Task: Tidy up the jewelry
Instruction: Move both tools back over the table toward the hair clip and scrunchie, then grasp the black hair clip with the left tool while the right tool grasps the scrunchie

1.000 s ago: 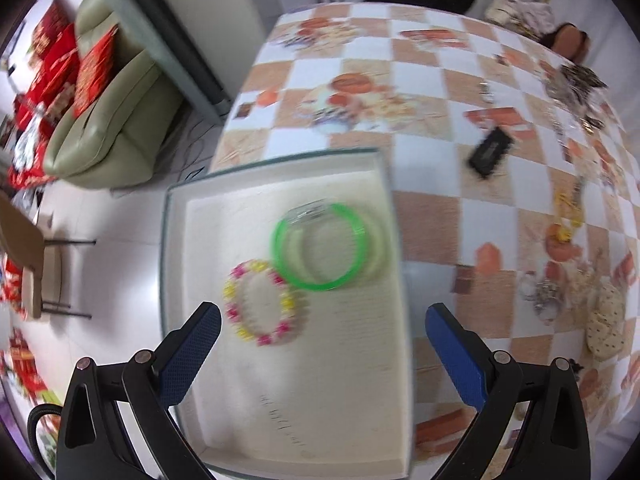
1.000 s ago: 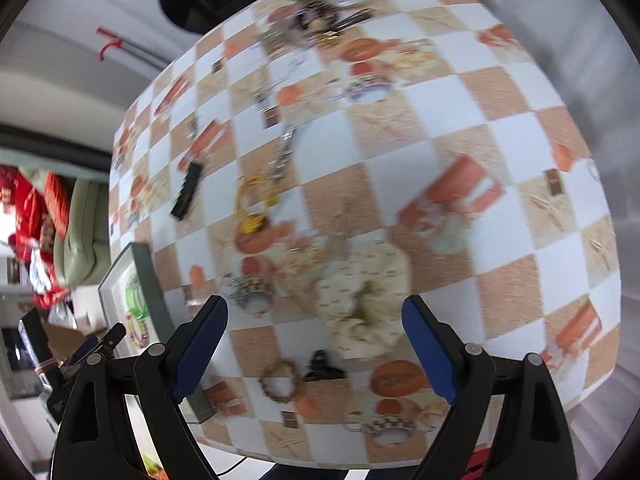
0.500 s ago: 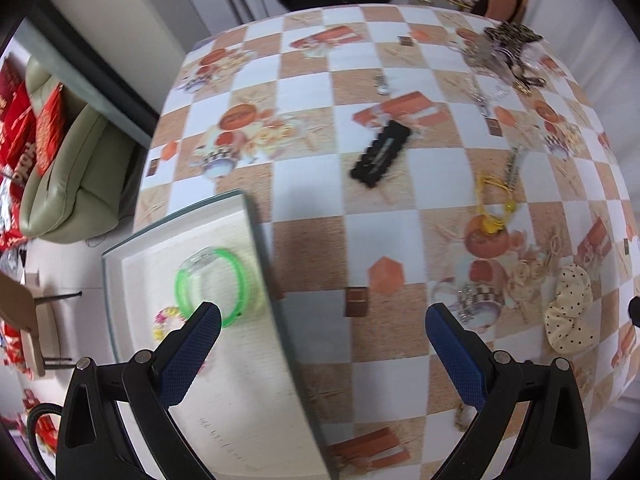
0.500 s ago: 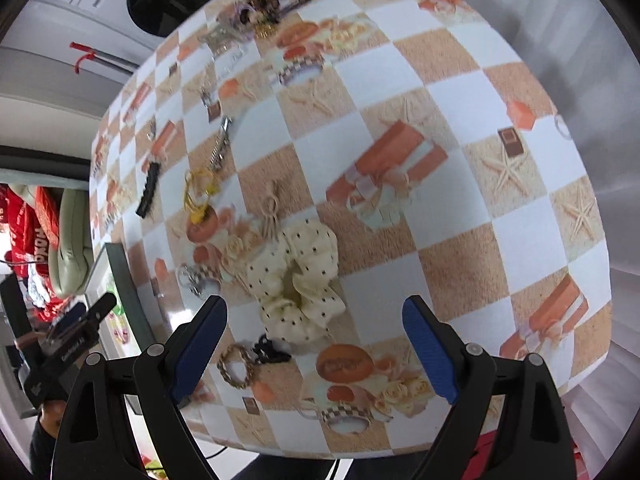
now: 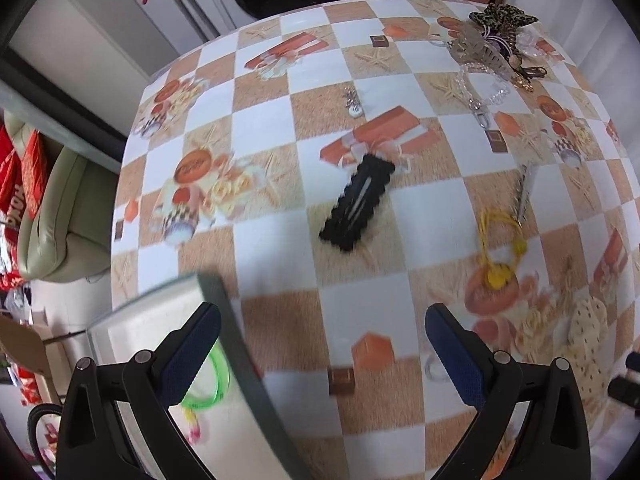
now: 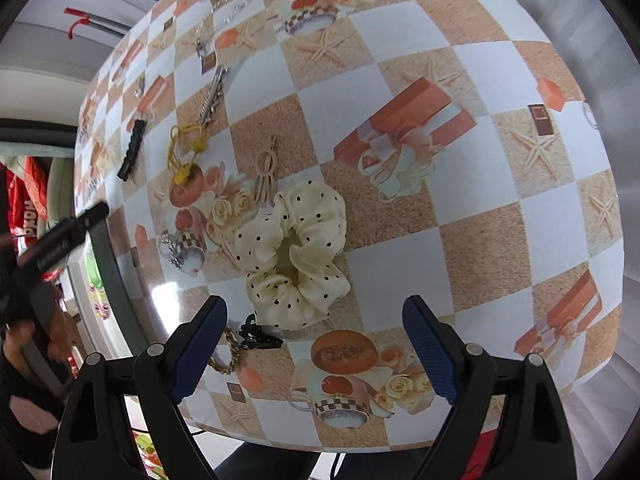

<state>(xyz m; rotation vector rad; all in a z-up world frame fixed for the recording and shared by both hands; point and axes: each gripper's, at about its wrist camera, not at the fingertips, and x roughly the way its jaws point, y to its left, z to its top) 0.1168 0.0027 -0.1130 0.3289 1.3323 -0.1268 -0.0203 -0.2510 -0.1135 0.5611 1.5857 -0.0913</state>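
Jewelry and hair pieces were scattered over the checked tablecloth, and only two bangles had been placed in the tray at the table's left edge: a green bangle and a beaded bracelet.

The right gripper was held spread wide and empty above the polka-dot scrunchie, which lay just ahead of the fingertips. The left gripper was likewise spread and empty, poised over bare cloth between the tray rim and the black hair clip.

Several risks could be judged from this layout. A black claw clip and a gold chain bracelet were seen touching or just beside the scrunchie's near edge, so a wide closing might have caught them with the fabric and dragged them off the near table edge. The scrunchie was soft, and a shallow pinch might have gripped only a fold, which could have slipped in transit. A silver ring and a beige tassel earring lay close by and might have been swept aside. The yellow cord was looped and could have snagged on a finger. The left gripper's inner finger was seen overlapping the tray rim, so a careless descent might have knocked or tipped the tray.
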